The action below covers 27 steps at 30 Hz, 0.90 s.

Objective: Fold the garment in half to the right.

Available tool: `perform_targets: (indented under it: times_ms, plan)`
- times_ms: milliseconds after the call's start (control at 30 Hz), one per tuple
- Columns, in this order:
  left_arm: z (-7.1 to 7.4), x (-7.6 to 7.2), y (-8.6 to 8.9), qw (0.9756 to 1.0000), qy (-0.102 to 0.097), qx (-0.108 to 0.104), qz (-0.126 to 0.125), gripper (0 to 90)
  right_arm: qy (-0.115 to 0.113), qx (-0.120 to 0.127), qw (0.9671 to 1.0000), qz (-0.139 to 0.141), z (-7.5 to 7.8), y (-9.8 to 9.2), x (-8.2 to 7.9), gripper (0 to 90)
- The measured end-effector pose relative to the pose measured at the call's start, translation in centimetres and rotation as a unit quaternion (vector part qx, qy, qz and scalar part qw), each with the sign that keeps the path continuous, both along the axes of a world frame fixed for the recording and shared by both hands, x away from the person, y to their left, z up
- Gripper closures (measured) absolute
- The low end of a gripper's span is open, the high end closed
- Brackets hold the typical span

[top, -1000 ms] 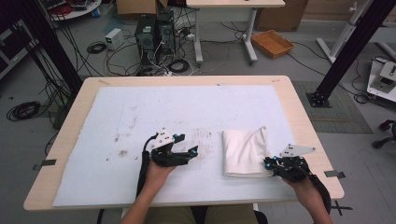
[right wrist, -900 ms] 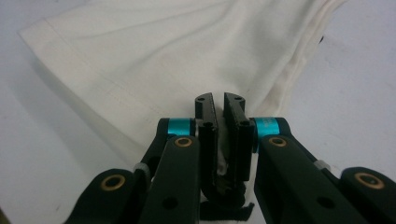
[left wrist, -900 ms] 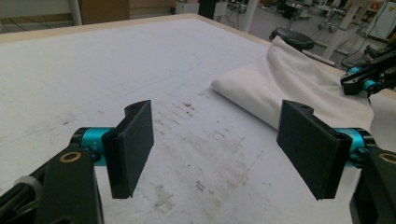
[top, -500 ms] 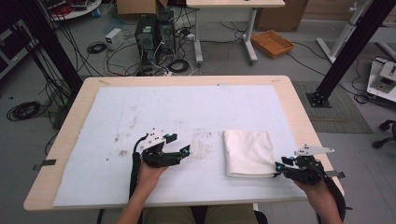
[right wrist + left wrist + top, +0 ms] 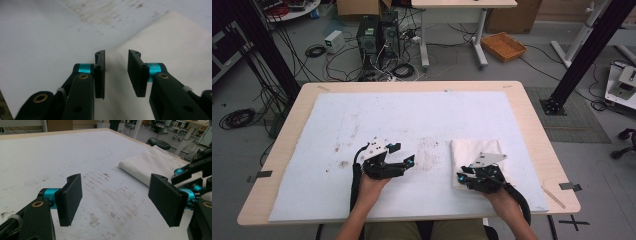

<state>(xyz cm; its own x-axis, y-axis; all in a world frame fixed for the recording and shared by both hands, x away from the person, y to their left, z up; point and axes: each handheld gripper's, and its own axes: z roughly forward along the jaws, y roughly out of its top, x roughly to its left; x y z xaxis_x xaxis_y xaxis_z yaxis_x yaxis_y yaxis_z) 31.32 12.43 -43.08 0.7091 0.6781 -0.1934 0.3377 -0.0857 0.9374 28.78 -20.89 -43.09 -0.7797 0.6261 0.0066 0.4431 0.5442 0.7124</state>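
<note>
Now the right claw [image 5: 463, 176] sits at the near-left corner of the folded white cloth [image 5: 472, 150] on the bench [image 5: 412, 115] — jaws just closing, a narrow gap, gripping nothing — while the left claw [image 5: 404, 153] gapes empty.

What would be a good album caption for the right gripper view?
Right gripper, its black jaws slightly parted, poised over the corner of a folded white cloth on a stained white mat.

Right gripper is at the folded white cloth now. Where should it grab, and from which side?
Take the folded cloth at its near-left corner, coming in low from the person's side. The layered edge there rises slightly off the white mat, so a jaw could probably slide under. The right gripper, its jaws just closing, straddles that edge, not yet pinching it.
</note>
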Motion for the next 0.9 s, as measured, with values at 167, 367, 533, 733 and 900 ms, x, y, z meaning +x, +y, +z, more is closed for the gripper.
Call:
perform_targets:
  times_ms: [167,367,533,733,900]
  plan:
    - [0.0,0.0,0.0,1.0,0.001,-0.001,0.001,27.4,0.001,0.034,0.9992,0.019,0.4,-0.3,-0.1,57.9]
    - [-0.1,0.1,-0.1,1.0,0.003,0.001,0.0,27.4,-0.063,0.033,0.9829,-0.17,2.5,-7.7,3.6,59.5]
    - [0.0,0.0,0.0,1.0,0.003,-0.002,0.002,27.4,-0.015,0.04,0.9821,-0.184,1.3,-9.4,6.7,69.0]
    - [0.2,-0.1,0.2,1.0,0.001,-0.009,0.002,27.3,0.004,-0.012,0.9773,-0.212,-0.3,-9.4,8.3,66.1]
    - [0.1,-0.1,0.3,1.0,0.003,-0.008,0.003,27.4,-0.041,0.033,0.9746,-0.218,1.0,-10.1,5.8,53.2]
